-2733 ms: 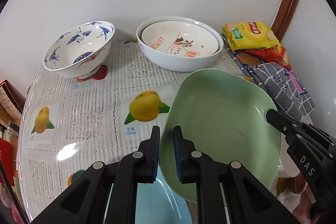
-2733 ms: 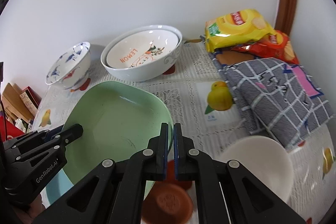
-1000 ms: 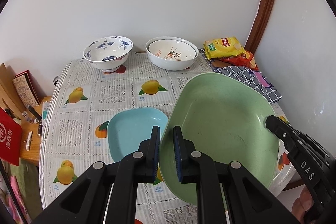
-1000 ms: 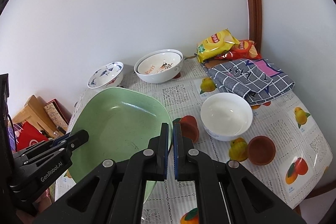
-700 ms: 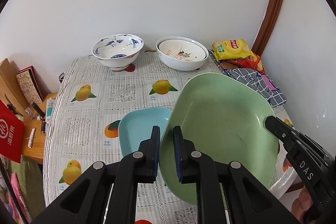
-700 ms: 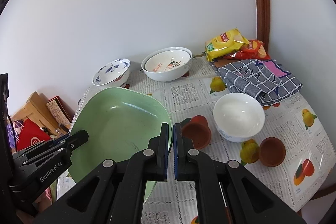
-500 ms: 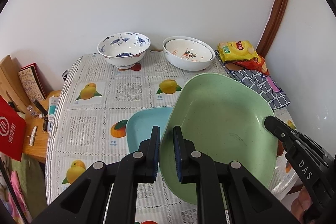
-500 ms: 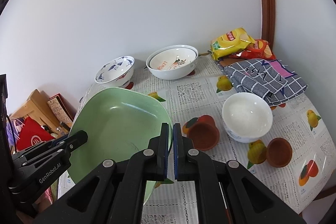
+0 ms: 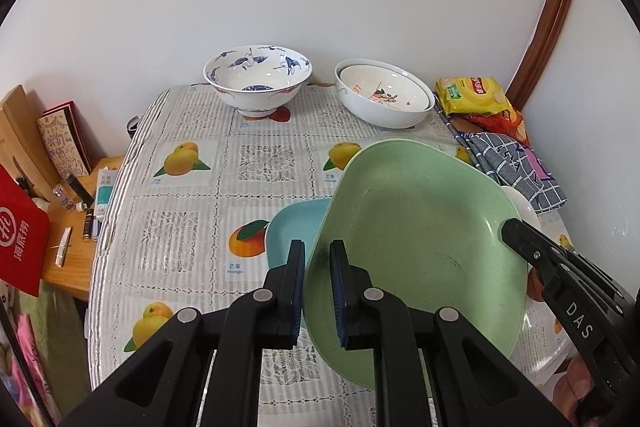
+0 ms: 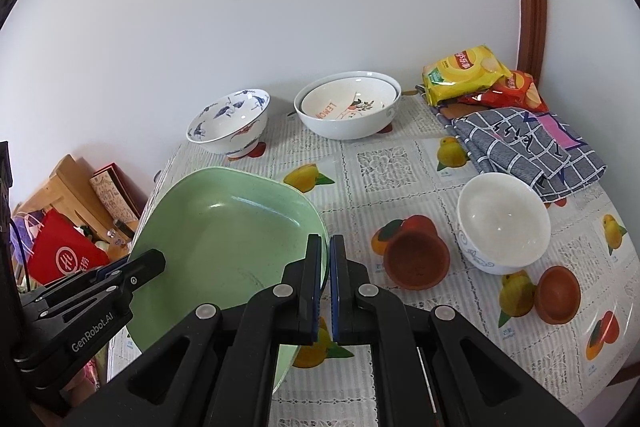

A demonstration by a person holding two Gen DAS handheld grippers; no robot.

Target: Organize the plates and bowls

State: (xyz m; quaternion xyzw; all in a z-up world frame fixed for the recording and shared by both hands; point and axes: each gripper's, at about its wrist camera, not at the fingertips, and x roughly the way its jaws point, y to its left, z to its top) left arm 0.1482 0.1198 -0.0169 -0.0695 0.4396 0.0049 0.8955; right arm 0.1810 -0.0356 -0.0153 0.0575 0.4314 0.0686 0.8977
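Large pale-green squarish plate (image 9: 420, 239) gripped at near-left rim by left gripper (image 9: 318, 287), at opposite rim by right gripper (image 10: 325, 281); fingers of both clamped narrow on rim. Plate held tilted above fruit-print tablecloth (image 9: 180, 187), partly over light-blue square plate (image 9: 292, 231). Beyond: brown clay bowl (image 10: 416, 259), plain white bowl (image 10: 502, 223). Farthest, near wall: blue-and-white crane-pattern bowl (image 9: 258, 77), nested white bowls (image 9: 384, 93).

Snack bags (image 10: 476, 79), checked cloth (image 10: 524, 143)
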